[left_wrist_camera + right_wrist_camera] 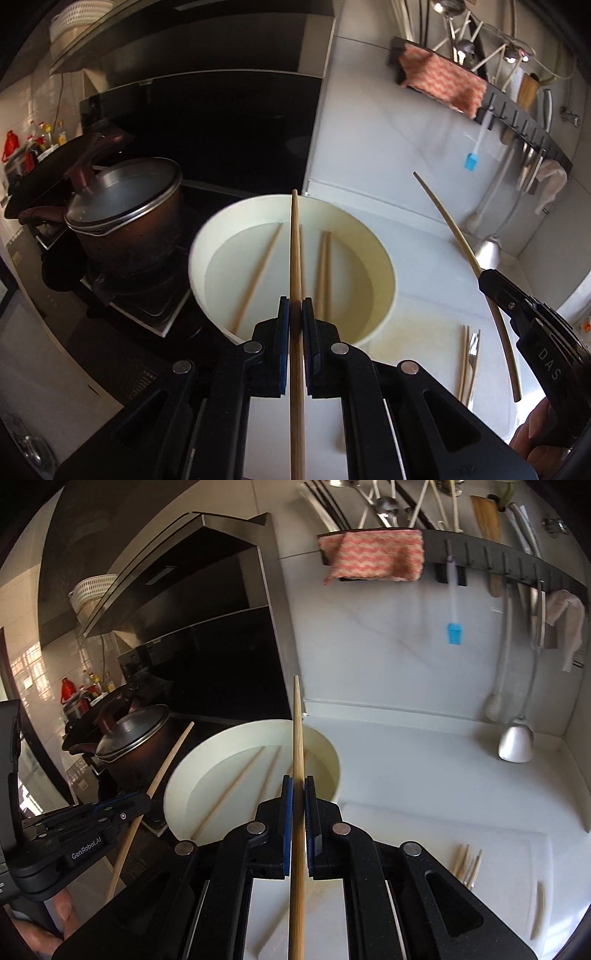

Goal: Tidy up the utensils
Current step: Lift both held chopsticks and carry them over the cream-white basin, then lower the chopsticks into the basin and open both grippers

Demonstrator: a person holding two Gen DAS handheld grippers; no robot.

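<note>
Both grippers, left gripper (pixel 295 310) and right gripper (pixel 298 790), each clamp 1 chopstick (pixel 295 251) over the bowl (pixel 384 266); only the left view shows a fork (pixel 472 349).

The right claw (pixel 298 786) pinches a wooden chopstick (pixel 297 738) above a white bowl (pixel 207 753) holding chopsticks.

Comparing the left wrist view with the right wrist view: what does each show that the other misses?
Left wrist only: a fork lying among the chopsticks on the counter. Right wrist only: the sunlit tiled wall at far left. Both: each gripper, left and right, shut on one chopstick, the white bowl holding chopsticks, the lidded pot, the blue brush.
</note>
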